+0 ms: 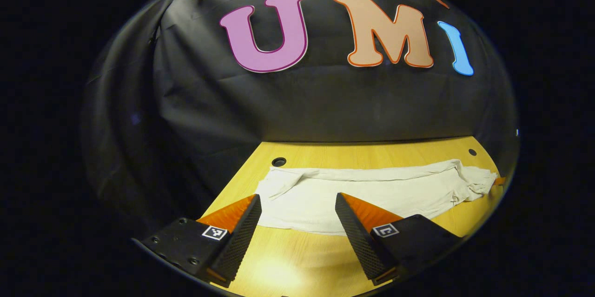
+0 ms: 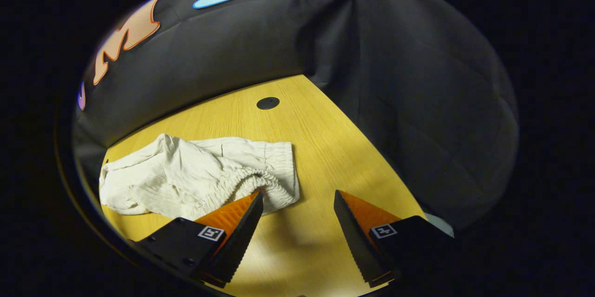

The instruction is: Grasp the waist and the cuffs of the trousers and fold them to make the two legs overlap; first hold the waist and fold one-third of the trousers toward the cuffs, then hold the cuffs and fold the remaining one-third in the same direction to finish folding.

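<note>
Cream trousers lie stretched across the yellow wooden table in the left gripper view, cuffs at the left, bunched waist at the far right. My left gripper hovers open just in front of the cuff end, nothing between its fingers. In the right gripper view the trousers show their elastic waistband facing me, rumpled. My right gripper is open; its left finger sits just below the waistband and the gap lies over bare table to the right of the cloth.
The table has round dark holes near its back edge. Black cloth wall rises right behind the table and along its right side. Bare wood lies in front of the trousers.
</note>
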The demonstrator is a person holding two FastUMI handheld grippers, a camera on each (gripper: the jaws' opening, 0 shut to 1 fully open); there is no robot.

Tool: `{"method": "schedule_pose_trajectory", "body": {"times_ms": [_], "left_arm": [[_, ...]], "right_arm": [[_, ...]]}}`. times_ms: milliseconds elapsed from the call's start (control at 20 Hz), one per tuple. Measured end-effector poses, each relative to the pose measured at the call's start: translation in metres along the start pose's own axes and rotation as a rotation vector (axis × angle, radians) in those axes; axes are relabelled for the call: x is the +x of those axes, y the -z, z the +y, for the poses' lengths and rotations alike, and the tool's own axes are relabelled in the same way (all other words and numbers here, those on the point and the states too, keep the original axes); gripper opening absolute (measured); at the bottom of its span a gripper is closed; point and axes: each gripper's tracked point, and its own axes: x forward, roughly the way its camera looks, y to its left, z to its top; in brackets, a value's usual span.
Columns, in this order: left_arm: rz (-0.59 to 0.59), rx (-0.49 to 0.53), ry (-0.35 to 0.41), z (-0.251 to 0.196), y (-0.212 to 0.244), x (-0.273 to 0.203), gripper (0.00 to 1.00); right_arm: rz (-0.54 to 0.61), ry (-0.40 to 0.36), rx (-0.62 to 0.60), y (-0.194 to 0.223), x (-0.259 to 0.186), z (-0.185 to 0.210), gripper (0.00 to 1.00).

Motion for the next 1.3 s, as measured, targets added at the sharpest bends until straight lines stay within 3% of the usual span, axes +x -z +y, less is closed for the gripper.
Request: {"method": "schedule_pose_trajectory", "body": {"times_ms": [100, 150, 200, 300, 350, 500, 550, 650, 700, 950, 1300], "left_arm": [[-0.004, -0.005, -0.010, 0.001, -0.002, -0.005, 0.97], [-0.015, -0.016, -0.012, 0.000, -0.003, -0.007, 0.97], [-0.027, -0.031, -0.012, -0.002, -0.004, -0.012, 0.96], [-0.033, -0.043, -0.016, -0.003, -0.004, -0.015, 0.96], [-0.033, -0.040, -0.018, -0.004, -0.005, -0.017, 0.97], [-0.047, -0.047, -0.021, -0.006, -0.007, -0.020, 0.97], [-0.047, -0.053, -0.020, -0.007, -0.006, -0.021, 0.97], [-0.046, -0.066, -0.012, -0.008, -0.003, -0.023, 0.97], [-0.049, -0.070, -0.006, -0.009, -0.004, -0.023, 0.97], [-0.063, -0.127, 0.055, -0.010, -0.001, -0.020, 0.97], [-0.064, -0.128, 0.185, 0.010, 0.009, -0.002, 0.97]], "right_arm": [[-0.008, -0.065, 0.090, -0.004, 0.007, 0.013, 0.92], [0.000, -0.086, 0.134, -0.004, 0.008, 0.014, 0.96], [0.016, -0.117, 0.192, -0.003, 0.008, 0.019, 0.92], [0.028, -0.168, 0.263, -0.002, 0.015, 0.029, 0.96], [0.041, -0.201, 0.301, 0.000, 0.016, 0.035, 0.93], [0.045, -0.176, 0.310, 0.004, 0.023, 0.035, 0.37], [0.030, -0.178, 0.318, -0.001, 0.025, 0.036, 0.26], [0.007, -0.181, 0.318, -0.007, 0.014, 0.042, 0.21], [-0.011, -0.183, 0.309, -0.013, 0.007, 0.045, 0.25], [-0.115, -0.210, 0.287, -0.048, -0.041, 0.076, 0.24], [-0.240, -0.242, 0.112, -0.066, -0.119, 0.163, 0.24]]}}
